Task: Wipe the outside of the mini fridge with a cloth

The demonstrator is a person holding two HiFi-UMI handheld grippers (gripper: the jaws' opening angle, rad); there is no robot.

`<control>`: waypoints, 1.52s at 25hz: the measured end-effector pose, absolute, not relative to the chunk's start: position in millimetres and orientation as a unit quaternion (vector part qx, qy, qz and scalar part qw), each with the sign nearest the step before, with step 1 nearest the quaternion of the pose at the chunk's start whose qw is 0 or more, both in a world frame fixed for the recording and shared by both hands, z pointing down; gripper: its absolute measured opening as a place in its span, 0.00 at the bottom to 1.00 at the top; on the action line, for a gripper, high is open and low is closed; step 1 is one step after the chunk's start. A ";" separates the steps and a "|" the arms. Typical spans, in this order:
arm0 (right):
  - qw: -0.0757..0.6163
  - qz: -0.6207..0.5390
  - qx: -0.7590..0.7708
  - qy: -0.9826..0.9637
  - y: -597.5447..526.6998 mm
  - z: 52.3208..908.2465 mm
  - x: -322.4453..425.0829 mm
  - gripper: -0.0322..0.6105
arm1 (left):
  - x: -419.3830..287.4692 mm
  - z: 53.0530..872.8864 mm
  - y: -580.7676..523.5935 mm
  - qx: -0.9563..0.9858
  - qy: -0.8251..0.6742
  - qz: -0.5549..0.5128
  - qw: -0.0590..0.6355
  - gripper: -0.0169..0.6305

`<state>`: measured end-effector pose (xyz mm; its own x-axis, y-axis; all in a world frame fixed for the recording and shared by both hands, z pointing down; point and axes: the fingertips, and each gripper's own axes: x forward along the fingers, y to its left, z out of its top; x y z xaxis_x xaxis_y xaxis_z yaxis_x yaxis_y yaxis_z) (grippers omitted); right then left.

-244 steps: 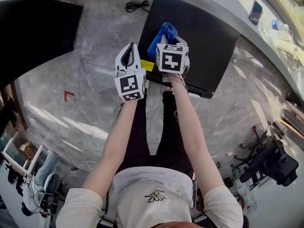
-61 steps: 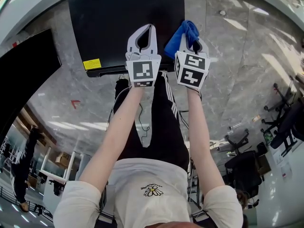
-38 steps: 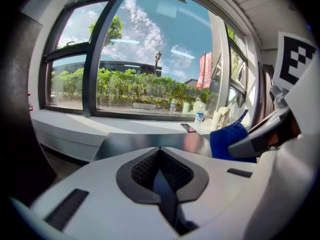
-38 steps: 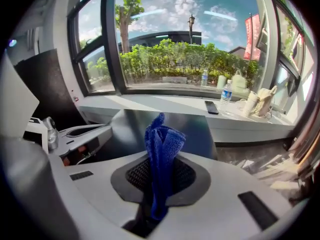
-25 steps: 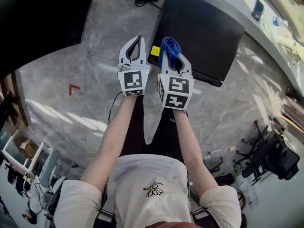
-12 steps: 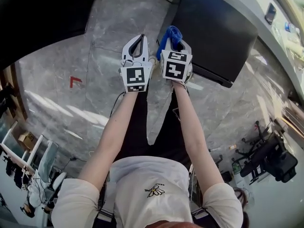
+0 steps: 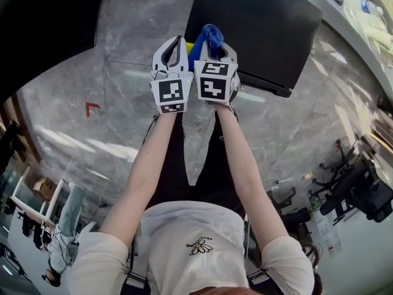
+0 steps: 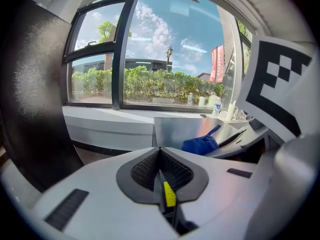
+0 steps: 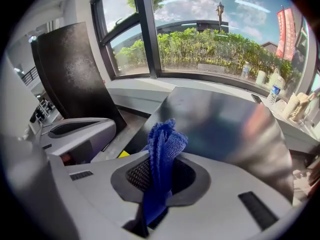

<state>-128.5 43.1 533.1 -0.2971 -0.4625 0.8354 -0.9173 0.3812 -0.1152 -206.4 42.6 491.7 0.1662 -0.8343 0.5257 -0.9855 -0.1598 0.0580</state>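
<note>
In the half second before this I had swung both arms a little to the right. That brought the blue cloth [image 7: 207, 37] off the bare floor [image 7: 132, 103] and up against the near left corner of the mini fridge [image 7: 258, 29], right by its yellow label [image 7: 190, 45]. My two grippers had also closed up on each other, and they now sat just beside one another.

My right gripper [image 7: 212, 47] was clamped on the cloth. In the right gripper view the cloth stood up in a bunched fold between the pinched pads, with the fridge's dark top spread out just beyond it. My left gripper [image 7: 175, 47] had its jaws pressed together on nothing and hung over the floor just off the fridge's left side.

I judged that this put the cloth back at a starting edge for another pass, though I could not tell whether it was actually touching the fridge.

Both my forearms were stretched straight out ahead, nearly parallel, with the wrists level and the marker cubes facing up at me.
</note>
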 end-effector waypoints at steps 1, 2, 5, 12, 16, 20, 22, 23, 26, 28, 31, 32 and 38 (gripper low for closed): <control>0.371 0.303 0.465 -0.744 43.2 532.7 -118.6 0.15 | -198.9 491.9 40.6 0.738 -0.616 0.190 0.198 0.03; 0.372 0.300 0.467 -0.744 43.8 532.5 -108.2 0.15 | -190.7 491.9 39.0 0.740 -0.615 0.190 0.197 0.03; 0.370 0.300 0.477 -0.739 46.7 533.4 -73.1 0.15 | -158.6 493.2 35.8 0.750 -0.603 0.190 0.196 0.03; 0.365 0.313 0.516 -0.709 52.9 537.6 15.7 0.15 | -73.9 499.4 37.0 0.780 -0.560 0.199 0.195 0.03; 0.368 0.309 0.536 -0.694 58.1 537.8 65.6 0.15 | -30.7 499.8 40.3 0.794 -0.539 0.201 0.194 0.03; 0.372 0.301 0.550 -0.684 60.6 540.1 116.1 0.15 | 8.7 503.4 43.2 0.806 -0.522 0.201 0.194 0.03; 0.375 0.298 0.555 -0.680 60.4 540.9 137.4 0.15 | 23.7 505.2 44.4 0.810 -0.515 0.203 0.193 0.03; 0.374 0.298 0.558 -0.677 60.1 541.1 146.4 0.15 | 29.6 506.2 44.9 0.812 -0.512 0.204 0.192 0.03; 0.370 0.301 0.567 -0.672 58.4 539.4 166.2 0.15 | 45.1 508.3 45.4 0.816 -0.504 0.210 0.191 0.03; 0.368 0.299 0.570 -0.671 57.1 537.7 173.2 0.15 | 54.7 508.7 44.9 0.819 -0.499 0.211 0.190 0.03; 0.364 0.300 0.576 -0.668 57.9 537.6 180.0 0.15 | 65.3 509.6 45.8 0.822 -0.493 0.212 0.190 0.03; 0.361 0.302 0.579 -0.666 58.6 538.0 182.1 0.15 | 67.6 509.7 46.2 0.823 -0.491 0.213 0.190 0.03; 0.358 0.305 0.593 -0.654 58.4 543.6 204.4 0.15 | 79.6 514.3 41.4 0.827 -0.486 0.211 0.187 0.03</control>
